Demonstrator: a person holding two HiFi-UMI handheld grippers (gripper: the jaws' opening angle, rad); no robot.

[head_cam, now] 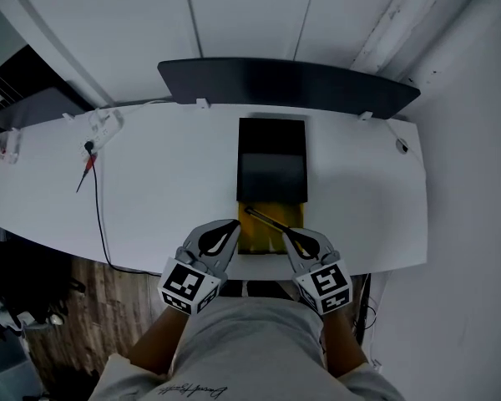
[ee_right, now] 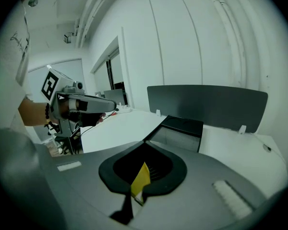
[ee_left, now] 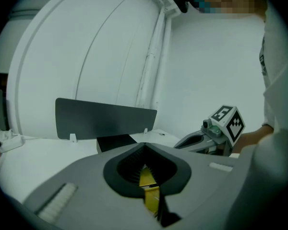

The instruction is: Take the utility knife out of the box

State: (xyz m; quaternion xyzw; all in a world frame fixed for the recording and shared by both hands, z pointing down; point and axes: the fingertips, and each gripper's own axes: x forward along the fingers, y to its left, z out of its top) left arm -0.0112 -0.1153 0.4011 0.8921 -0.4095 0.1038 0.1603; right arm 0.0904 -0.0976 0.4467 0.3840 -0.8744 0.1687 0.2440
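The slim dark-and-yellow utility knife (head_cam: pixel 267 220) lies slantwise across the yellow section (head_cam: pixel 259 239) at the lower end of the black rectangular box (head_cam: pixel 271 153), a little below the centre of the head view. Its upper end points to the upper left. Its lower end meets the tip of the right claw (head_cam: pixel 290 234).

In the right gripper view the right claw (ee_right: pixel 144 146) is clenched, and a narrow yellow sliver (ee_right: pixel 140 178), read here as the knife's near end, stands between the jaws. The left claw (head_cam: pixel 232 226) sits at the left edge of the yellow section. In the left gripper view the left claw (ee_left: pixel 145 147) is likewise clenched, with a strip of that yellow section (ee_left: pixel 148 183) caught between the jaws. The two claws flank the box's lower end, each with its marker cube towards the bottom of the frame.

The box rests lengthwise on a white curved bench (head_cam: pixel 150 174), just below a dark grey upright panel (head_cam: pixel 288 86) along the bench's upper edge. A thin black cable (head_cam: pixel 98 207) runs down the left part of the bench, well apart from the box. The person's light shirt (head_cam: pixel 250 341) fills the bottom of the frame.
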